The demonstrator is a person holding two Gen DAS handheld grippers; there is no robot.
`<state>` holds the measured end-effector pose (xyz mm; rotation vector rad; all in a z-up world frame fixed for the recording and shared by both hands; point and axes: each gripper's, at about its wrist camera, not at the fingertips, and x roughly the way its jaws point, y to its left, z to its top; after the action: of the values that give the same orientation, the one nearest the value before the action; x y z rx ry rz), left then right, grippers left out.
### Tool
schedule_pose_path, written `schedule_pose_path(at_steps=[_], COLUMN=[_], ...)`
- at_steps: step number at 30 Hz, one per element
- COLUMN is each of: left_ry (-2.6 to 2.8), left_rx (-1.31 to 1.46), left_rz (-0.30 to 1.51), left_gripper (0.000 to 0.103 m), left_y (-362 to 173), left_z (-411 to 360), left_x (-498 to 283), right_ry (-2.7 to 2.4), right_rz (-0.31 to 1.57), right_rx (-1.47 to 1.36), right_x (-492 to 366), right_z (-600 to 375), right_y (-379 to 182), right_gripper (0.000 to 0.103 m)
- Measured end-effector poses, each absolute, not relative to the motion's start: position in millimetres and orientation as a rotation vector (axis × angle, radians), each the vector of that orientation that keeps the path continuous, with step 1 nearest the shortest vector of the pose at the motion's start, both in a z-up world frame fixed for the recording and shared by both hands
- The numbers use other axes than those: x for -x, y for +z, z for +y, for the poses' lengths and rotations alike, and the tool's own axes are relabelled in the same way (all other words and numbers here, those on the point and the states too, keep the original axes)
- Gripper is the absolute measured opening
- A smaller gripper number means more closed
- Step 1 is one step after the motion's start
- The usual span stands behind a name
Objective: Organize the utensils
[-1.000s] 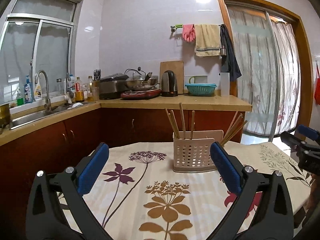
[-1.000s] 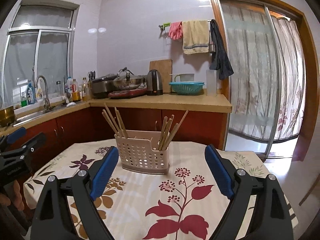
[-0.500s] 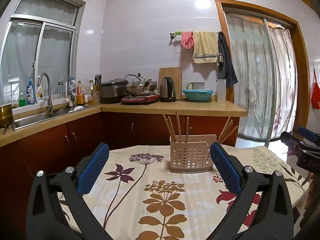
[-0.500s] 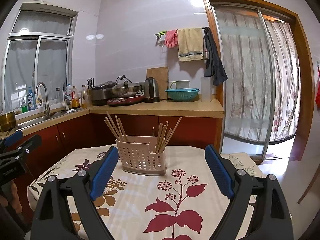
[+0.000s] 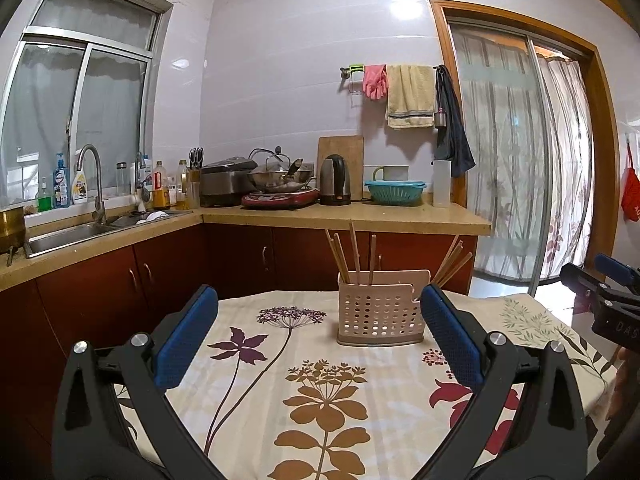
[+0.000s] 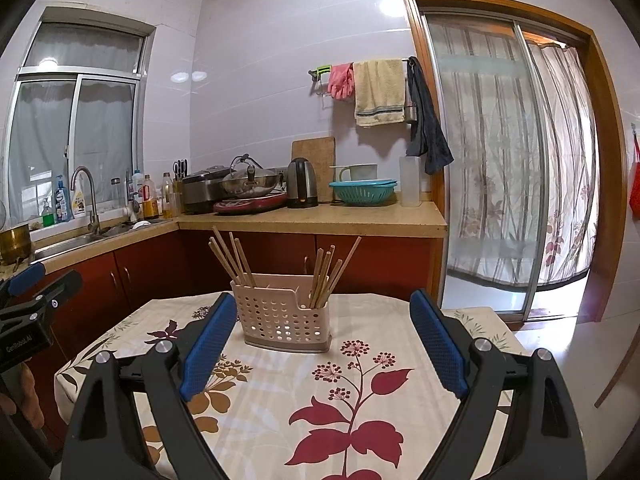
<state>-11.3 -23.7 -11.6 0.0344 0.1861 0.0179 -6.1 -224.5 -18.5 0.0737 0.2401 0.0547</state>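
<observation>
Both grippers had pulled back from the table over the last second. The beige perforated plastic utensil basket (image 5: 380, 314) sat smaller and farther off in both wrist views than it did a moment earlier, and more of the floral tablecloth (image 5: 320, 400) showed in front of it. The basket itself hadn't moved: it stood upright near the far edge of the table.

Left gripper (image 5: 318, 340): blue-padded jaws spread wide, nothing between them, hovering above the cloth well short of the basket. Right gripper (image 6: 322, 344): same, jaws wide apart and empty, the basket framed between its pads but clearly beyond them.

The wooden chopsticks were all in the basket, in two bunches: one leaning in the left compartment (image 6: 232, 258), one in the right compartment (image 6: 330, 270). In the left wrist view the right bunch (image 5: 454, 262) poked out behind the basket's back wall. No loose chopsticks visible on the cloth.

Judgement: empty wide jaws plus retreat, with everything standing in the holder, read as the task finished or nearly so, the hands backing off to a rest pose. If another step remained, it would be evening up the two bunches, but nothing on the table called for a pick. Kitchen counter (image 5: 344, 216) behind untouched.
</observation>
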Motion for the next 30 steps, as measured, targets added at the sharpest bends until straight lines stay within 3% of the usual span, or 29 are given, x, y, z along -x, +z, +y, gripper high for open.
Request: schedule_pose_path(at_steps=[30], left_ry=[0.031], left_rx=[-0.030], left_rz=[0.186], left_gripper=[0.099], left_y=[-12.6], left_z=[-25.1], left_x=[9.7], right_ry=[0.059], right_rz=[0.246], right_rx=[-0.081], right_x=[10.9], right_z=[-227.8], right_y=[-13.8], right_gripper=[0.086])
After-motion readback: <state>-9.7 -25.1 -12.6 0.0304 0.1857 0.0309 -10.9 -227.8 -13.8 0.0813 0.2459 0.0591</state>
